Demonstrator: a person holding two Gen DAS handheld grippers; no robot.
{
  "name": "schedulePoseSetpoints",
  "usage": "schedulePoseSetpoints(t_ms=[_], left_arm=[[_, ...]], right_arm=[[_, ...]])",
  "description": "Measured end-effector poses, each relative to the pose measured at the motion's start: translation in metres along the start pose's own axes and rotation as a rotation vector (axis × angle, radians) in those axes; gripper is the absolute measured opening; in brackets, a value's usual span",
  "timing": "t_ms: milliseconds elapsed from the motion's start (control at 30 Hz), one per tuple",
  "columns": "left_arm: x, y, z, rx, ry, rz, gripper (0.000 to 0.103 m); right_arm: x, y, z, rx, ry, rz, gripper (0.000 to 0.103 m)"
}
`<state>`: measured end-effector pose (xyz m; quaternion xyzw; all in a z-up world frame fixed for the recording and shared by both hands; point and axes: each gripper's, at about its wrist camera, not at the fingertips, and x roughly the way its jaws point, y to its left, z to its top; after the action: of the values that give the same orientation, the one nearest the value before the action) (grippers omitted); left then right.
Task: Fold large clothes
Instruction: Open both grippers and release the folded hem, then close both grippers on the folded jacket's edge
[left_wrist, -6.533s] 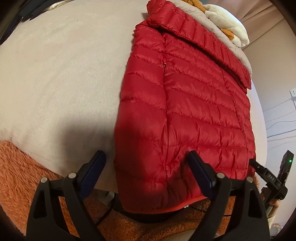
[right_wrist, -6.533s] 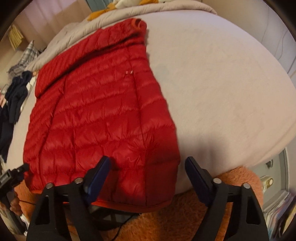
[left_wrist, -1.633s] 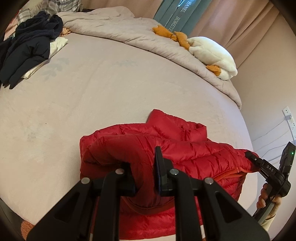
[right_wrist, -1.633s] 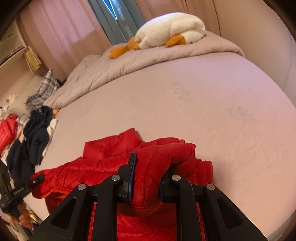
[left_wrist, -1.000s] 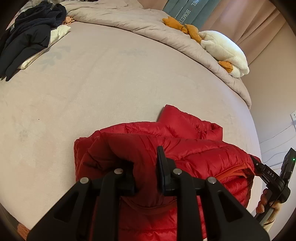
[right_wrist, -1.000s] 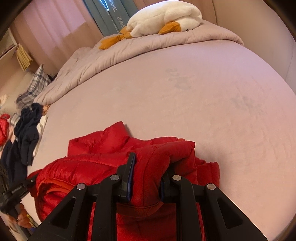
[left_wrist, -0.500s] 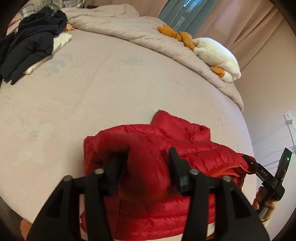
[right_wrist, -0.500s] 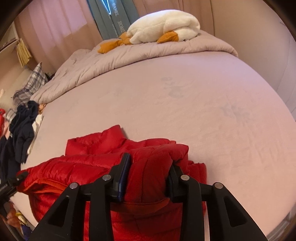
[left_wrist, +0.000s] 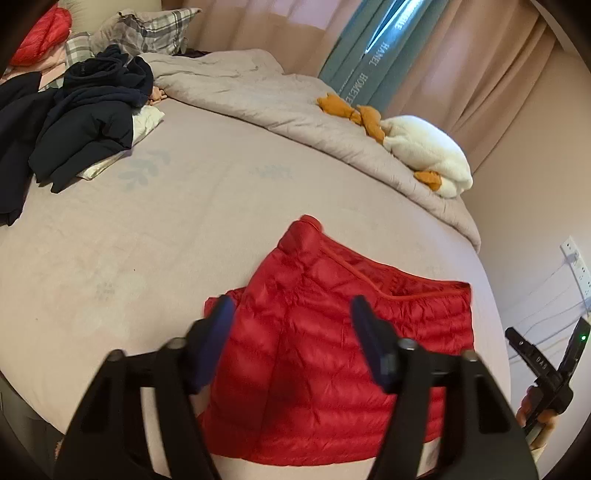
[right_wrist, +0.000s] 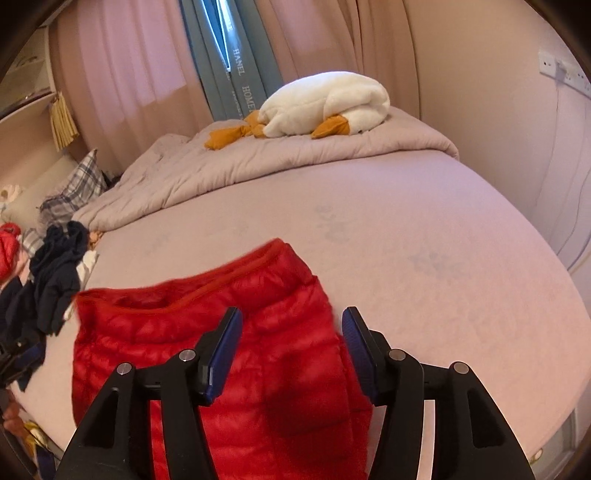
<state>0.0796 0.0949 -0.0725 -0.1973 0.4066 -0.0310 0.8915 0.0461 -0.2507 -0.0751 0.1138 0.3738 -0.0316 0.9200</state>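
Left gripper (left_wrist: 291, 341): jaws parted and opening, blue pads clear of the fabric, nothing pinched between them; poised above the near part of the red down jacket (left_wrist: 343, 354). Right gripper (right_wrist: 290, 350): jaws likewise parted and opening, pads not pressing on anything, the jacket's right edge showing beneath the gap. Red down jacket: quilted, folded into a compact rectangle, lying flat near the front edge of the bed (left_wrist: 155, 229), one corner of the fold pointing away toward the bedding. Bed: covered with a pale sheet with faint prints. Grey quilt (right_wrist: 266, 162): bunched along the far side of the bed. White plush goose (right_wrist: 325, 103): orange beak and feet, resting on the quilt. Dark clothes (left_wrist: 85, 110): heaped at the far left of the bed, well apart from the jacket. Plaid pillow (left_wrist: 155, 27): behind that heap. Curtains (right_wrist: 236, 62): teal panel between pink ones, on the far wall.
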Motion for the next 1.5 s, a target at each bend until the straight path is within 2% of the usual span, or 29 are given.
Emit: schedulePoseSetpoints(t_ms=[200, 333, 567, 733, 833, 867, 967, 1000, 1033, 1167, 1300, 1400, 1500], left_arm=[[0.027, 0.002, -0.007, 0.008, 0.088, -0.018, 0.055], [0.051, 0.002, -0.007, 0.036, 0.143, 0.012, 0.055], [0.089, 0.003, 0.029, 0.077, 0.167, 0.014, 0.055], [0.124, 0.001, 0.041, 0.113, 0.202, 0.015, 0.056], [0.142, 0.003, 0.04, 0.108, 0.234, 0.025, 0.055], [0.147, 0.004, 0.039, 0.114, 0.238, 0.027, 0.046], [0.155, 0.004, 0.037, 0.143, 0.23, 0.055, 0.019], [0.157, 0.006, 0.036, 0.145, 0.233, 0.06, 0.017], [0.158, 0.007, 0.036, 0.141, 0.24, 0.062, 0.014], [0.15, 0.014, 0.044, 0.081, 0.213, 0.056, 0.011], [0.133, 0.015, 0.057, 0.061, 0.145, 0.04, 0.011], [0.141, 0.012, 0.06, 0.064, 0.163, 0.048, 0.011], [0.159, 0.012, 0.056, 0.068, 0.204, 0.077, 0.011]], right_arm=[[0.016, -0.003, -0.005, 0.007, 0.045, 0.028, 0.055], [0.03, -0.003, -0.011, 0.012, 0.101, 0.035, 0.055], [0.065, 0.005, 0.009, -0.068, 0.179, 0.036, 0.055], [0.099, 0.01, 0.03, -0.123, 0.215, 0.05, 0.055], [0.124, 0.013, 0.036, -0.159, 0.252, 0.064, 0.055], [0.133, 0.014, 0.035, -0.164, 0.278, 0.057, 0.055], [0.144, 0.019, 0.03, -0.18, 0.31, 0.06, 0.032], [0.145, 0.02, 0.028, -0.191, 0.308, 0.062, 0.016], [0.145, 0.023, 0.026, -0.207, 0.302, 0.052, 0.009], [0.135, 0.019, 0.029, -0.176, 0.266, 0.06, 0.005], [0.109, 0.009, 0.047, -0.109, 0.169, 0.081, 0.004], [0.105, 0.007, 0.053, -0.067, 0.15, 0.095, 0.003], [0.12, 0.007, 0.048, -0.039, 0.193, 0.054, 0.003]])
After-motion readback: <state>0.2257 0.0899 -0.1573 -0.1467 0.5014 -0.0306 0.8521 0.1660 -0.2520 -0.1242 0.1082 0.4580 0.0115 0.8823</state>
